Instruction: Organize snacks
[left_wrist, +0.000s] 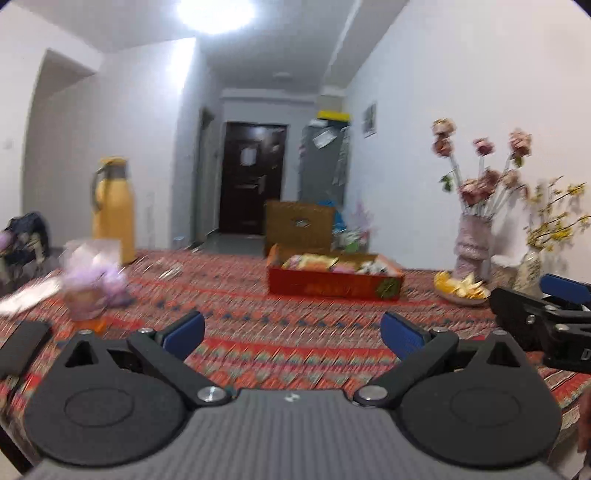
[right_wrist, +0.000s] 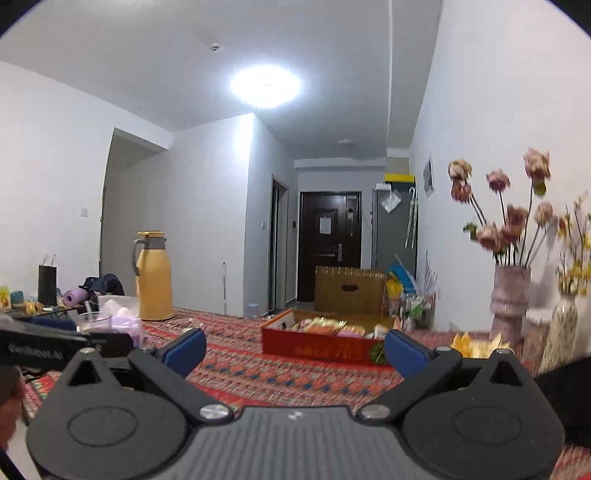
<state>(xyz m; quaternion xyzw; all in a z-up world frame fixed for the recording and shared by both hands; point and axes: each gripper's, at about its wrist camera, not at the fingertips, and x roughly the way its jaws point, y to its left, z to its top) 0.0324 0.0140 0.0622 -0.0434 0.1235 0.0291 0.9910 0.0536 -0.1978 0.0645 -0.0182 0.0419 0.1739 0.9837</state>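
Observation:
A red cardboard box (left_wrist: 334, 286) (right_wrist: 321, 347) holding several snack packets (left_wrist: 314, 263) (right_wrist: 325, 326) sits on the patterned tablecloth, well ahead of both grippers. A plate of yellow snacks (left_wrist: 461, 288) (right_wrist: 476, 345) lies to its right, beside the vases. My left gripper (left_wrist: 293, 334) is open, low over the cloth, with nothing between its blue pads. My right gripper (right_wrist: 295, 349) is open too and holds nothing. It shows at the right edge of the left wrist view as a black body with a blue pad (left_wrist: 565, 288).
A yellow thermos jug (left_wrist: 114, 214) (right_wrist: 153, 277) stands at the far left. A tissue box and a purple-wrapped cup (left_wrist: 92, 284) (right_wrist: 122, 321) sit left. Two vases with flowers (left_wrist: 474, 240) (right_wrist: 511, 299) stand right. A dark flat object (left_wrist: 22, 343) lies near left.

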